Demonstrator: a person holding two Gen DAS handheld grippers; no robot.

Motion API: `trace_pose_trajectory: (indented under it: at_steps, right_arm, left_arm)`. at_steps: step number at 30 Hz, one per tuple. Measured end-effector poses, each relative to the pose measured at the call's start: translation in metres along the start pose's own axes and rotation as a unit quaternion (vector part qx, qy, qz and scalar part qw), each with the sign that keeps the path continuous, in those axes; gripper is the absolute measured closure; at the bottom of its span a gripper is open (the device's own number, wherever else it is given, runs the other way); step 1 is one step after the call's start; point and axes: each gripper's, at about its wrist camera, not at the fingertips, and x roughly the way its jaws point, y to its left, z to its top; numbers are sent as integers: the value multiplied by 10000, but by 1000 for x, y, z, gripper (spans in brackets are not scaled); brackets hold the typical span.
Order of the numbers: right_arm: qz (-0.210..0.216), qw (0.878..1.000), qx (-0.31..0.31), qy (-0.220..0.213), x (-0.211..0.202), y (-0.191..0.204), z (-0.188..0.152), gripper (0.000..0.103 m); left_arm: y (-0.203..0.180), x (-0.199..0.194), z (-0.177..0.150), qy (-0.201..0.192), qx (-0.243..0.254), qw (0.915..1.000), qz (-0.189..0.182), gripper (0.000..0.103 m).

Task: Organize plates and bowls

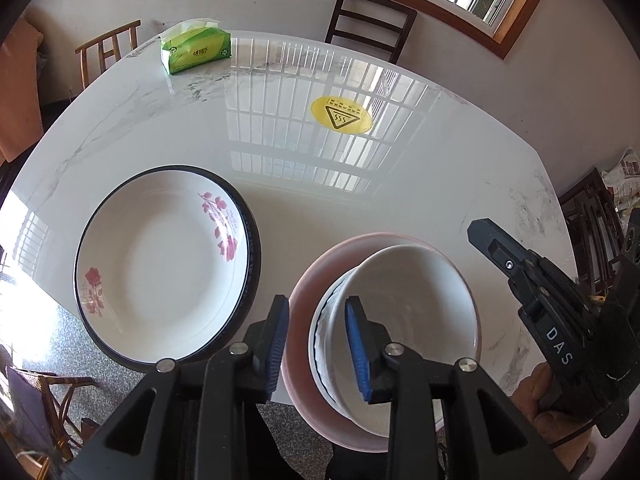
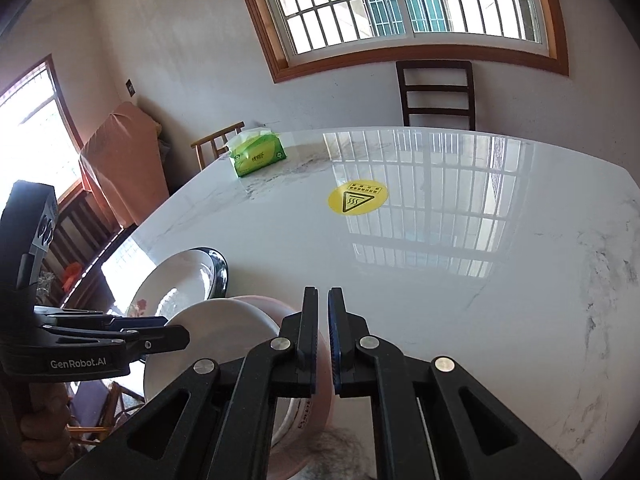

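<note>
A white bowl (image 1: pixel 420 300) sits tilted inside a pink bowl (image 1: pixel 340 252) at the near edge of the white marble table (image 1: pixel 360 200). My left gripper (image 1: pixel 316 320) stands open astride their left rims, one blue pad outside the pink bowl and the other inside the white bowl. To the left lies a white plate with pink flowers (image 1: pixel 168 264) and a dark rim. My right gripper (image 1: pixel 478 230) is shut on nothing, just right of the bowls. The right wrist view shows its fingertips (image 2: pixel 323 300) together over the pink bowl (image 2: pixel 272 306), with the white bowl (image 2: pixel 216 328), left gripper (image 2: pixel 176 330) and plate (image 2: pixel 180 280) on the left.
A green tissue pack (image 1: pixel 196 46) stands at the table's far left corner. A yellow warning sticker (image 1: pixel 341 115) is stuck near the middle. Chairs stand around the table, one dark chair (image 1: pixel 370 20) at the far side under the window. A person's hand (image 1: pixel 536 392) holds the right gripper.
</note>
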Motion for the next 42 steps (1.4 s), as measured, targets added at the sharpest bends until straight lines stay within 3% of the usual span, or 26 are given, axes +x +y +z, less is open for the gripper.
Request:
trace_pose_trajectory:
  at_steps: [4, 7, 12, 14, 18, 20, 22, 26, 32, 35, 36, 37, 39, 42]
  right_arm:
    - [162, 9998, -40, 85, 16, 7, 4, 95]
    - [224, 9986, -210, 422, 32, 17, 0, 96]
    - [306, 9992, -28, 239, 16, 12, -2, 95]
    - [335, 9992, 151, 133, 3, 4, -4, 90]
    - [479, 9964, 702, 42, -19, -13, -15, 66]
    - [564, 9940, 936, 18, -29, -18, -25, 64]
    - [703, 9898, 1236, 6, -38, -22, -39, 64]
    - [525, 9868, 1531, -9, -57, -13, -72, 61]
    - [44, 9902, 1393, 59, -92, 13, -110, 40]
    - [-306, 9916, 1211, -348, -116, 23, -110, 26]
    - [-346, 9914, 1164, -479, -122, 25, -109, 13]
    - [-294, 9907, 1175, -621, -127, 26, -109, 6]
    - [140, 9881, 1244, -891, -135, 27, -114, 4]
    - [511, 9861, 1292, -915, -135, 26, -117, 0]
  left_arm:
    - [-3, 0, 1, -87, 123, 9997, 178, 73]
    - [-2, 6, -1, -64, 203, 9994, 256, 72]
    - [4, 8, -9, -124, 227, 9994, 216, 70]
    - [6, 1, -12, -253, 200, 9995, 65, 70]
    - [12, -26, -25, -706, 73, 9966, -417, 70]
    - [15, -43, -38, -1152, -34, 9921, -489, 70]
    - [17, -54, -50, -1442, -91, 9884, -467, 60]
    - [21, -62, -66, -1573, -153, 9863, -461, 59]
    - [24, -53, -98, -1489, -275, 9877, -382, 59]
    - [21, -49, -114, -1374, -255, 9890, -475, 59]
    - [20, -50, -122, -1366, -239, 9886, -587, 57]
    - [18, -52, -128, -1349, -206, 9883, -678, 46]
    - [11, -57, -139, -1382, -91, 9882, -660, 35]
    - [9, -75, -150, -1714, -42, 9818, -817, 35]
